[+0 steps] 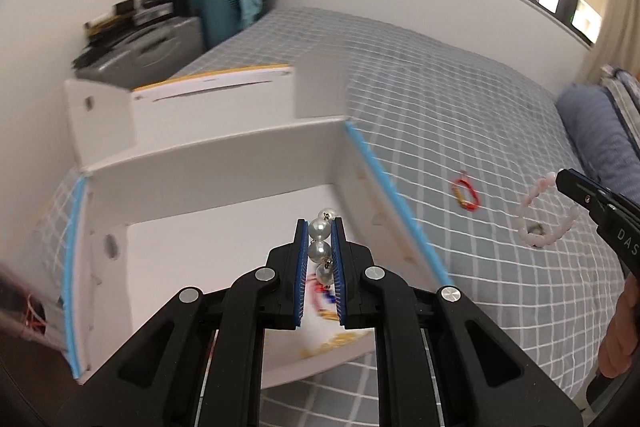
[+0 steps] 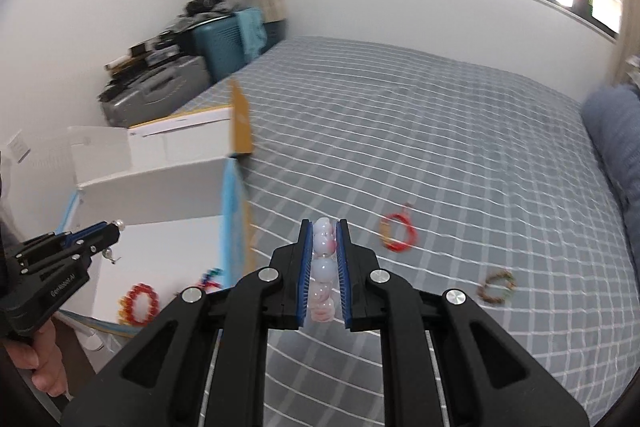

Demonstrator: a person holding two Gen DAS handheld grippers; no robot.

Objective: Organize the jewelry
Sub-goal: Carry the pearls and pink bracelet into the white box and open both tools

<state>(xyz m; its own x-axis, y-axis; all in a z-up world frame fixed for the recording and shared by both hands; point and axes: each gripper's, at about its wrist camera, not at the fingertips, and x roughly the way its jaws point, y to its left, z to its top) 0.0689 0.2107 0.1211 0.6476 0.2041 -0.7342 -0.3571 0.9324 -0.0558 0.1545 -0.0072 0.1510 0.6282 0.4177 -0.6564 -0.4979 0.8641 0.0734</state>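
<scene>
Left gripper clenched on a pearl strand; right gripper clenched on a pink bead bracelet.

Pearls hang over the open white box (on the checked bed); beside the box lie a red bracelet and, farther from it, a brown one.

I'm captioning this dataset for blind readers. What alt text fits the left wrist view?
The left tongs clamp a pearl strand over an open white box on a grey checked bed. To the right, the right tongs hold a pink bead bracelet, and a red bracelet lies on the cover.
</scene>
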